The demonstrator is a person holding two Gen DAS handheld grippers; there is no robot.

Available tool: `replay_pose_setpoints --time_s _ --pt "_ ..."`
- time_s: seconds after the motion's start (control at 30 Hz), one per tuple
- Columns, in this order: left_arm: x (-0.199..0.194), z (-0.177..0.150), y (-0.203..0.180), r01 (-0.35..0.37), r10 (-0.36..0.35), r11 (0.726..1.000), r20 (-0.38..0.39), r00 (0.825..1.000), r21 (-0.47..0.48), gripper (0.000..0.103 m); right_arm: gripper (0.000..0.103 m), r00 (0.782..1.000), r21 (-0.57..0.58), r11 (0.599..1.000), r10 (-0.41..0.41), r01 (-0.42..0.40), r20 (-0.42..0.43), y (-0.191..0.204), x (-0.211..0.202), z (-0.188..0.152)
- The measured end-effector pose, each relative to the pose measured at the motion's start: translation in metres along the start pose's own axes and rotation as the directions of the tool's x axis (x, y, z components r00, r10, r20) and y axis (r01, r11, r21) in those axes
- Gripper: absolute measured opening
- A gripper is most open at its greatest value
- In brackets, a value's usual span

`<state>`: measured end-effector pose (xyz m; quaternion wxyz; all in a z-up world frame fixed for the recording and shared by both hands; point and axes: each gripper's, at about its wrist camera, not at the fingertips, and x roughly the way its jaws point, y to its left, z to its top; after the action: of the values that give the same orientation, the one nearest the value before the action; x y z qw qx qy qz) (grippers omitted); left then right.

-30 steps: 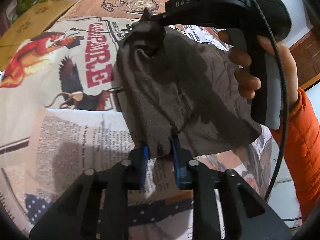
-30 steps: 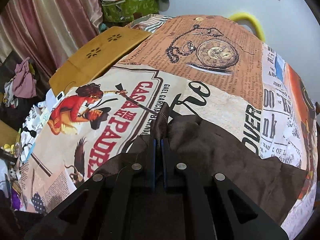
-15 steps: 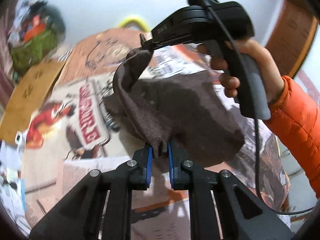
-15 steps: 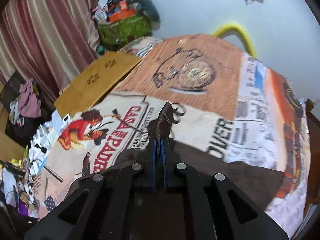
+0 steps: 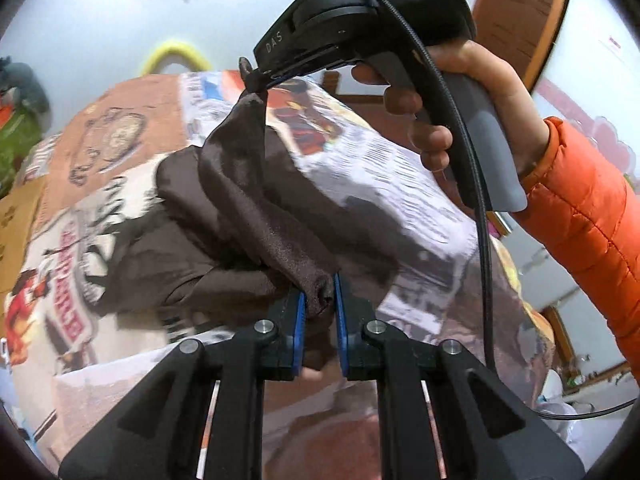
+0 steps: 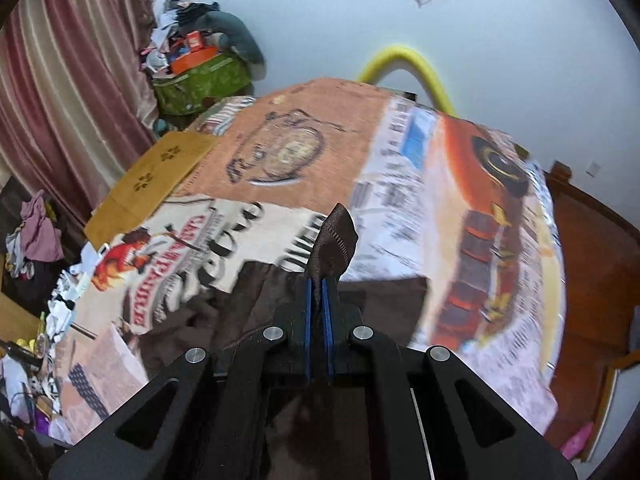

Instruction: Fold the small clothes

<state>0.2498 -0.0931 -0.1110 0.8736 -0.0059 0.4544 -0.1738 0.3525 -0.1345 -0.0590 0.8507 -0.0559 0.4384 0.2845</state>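
I hold the brown cloth up by two corners, so I judge that I am in the lifting step of the fold, before the cloth is laid over itself. My left gripper has its blue fingers pressed together on a bunched corner of the cloth, and my right gripper has its fingers clamped on another corner, whose stitched tip stands up above them. In the left view my right hand carries that gripper higher than the left one, and the cloth stretches between the two while its lower part hangs down to the printed bedspread, touching it or just above it; I cannot tell which. For the next move I think both corners must travel together over the bedspread and come down on the far edge of the cloth, level and without twist, before the fingers let go. Much of both pictures is blurred, so the print on the bedspread is hard to read. The lower part of the cloth is hidden under my own grippers, and I cannot tell which kind of garment it is.
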Motion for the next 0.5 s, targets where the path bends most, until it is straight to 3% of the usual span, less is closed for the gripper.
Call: replay_pose_setpoints --time_s 0.17,0.33,0.4,0.5 --pt "0.033 0.009 -0.009 0.087 -0.088 0.996 -0.068 0.994 -0.007 0.013 0.005 0.999 0.02 1.0 -0.022 0.022 -0.025 -0.031 0.001 -0.015" --pt "0.063 0.01 -0.014 0.122 -0.124 0.992 -0.129 0.984 -0.019 0.013 0.005 0.996 0.059 0.998 -0.034 0.038 -0.078 -0.055 0.021 -0.027" --pt "0.071 0.01 -0.015 0.123 -0.125 0.992 -0.151 0.981 -0.021 0.019 0.007 0.992 0.067 0.997 -0.036 0.044 -0.119 -0.062 0.034 -0.034" --pt "0.069 0.005 -0.016 0.13 -0.132 0.991 -0.158 0.979 -0.02 0.037 0.011 0.984 0.031 0.995 -0.086 0.092 -0.159 -0.063 0.046 -0.045"
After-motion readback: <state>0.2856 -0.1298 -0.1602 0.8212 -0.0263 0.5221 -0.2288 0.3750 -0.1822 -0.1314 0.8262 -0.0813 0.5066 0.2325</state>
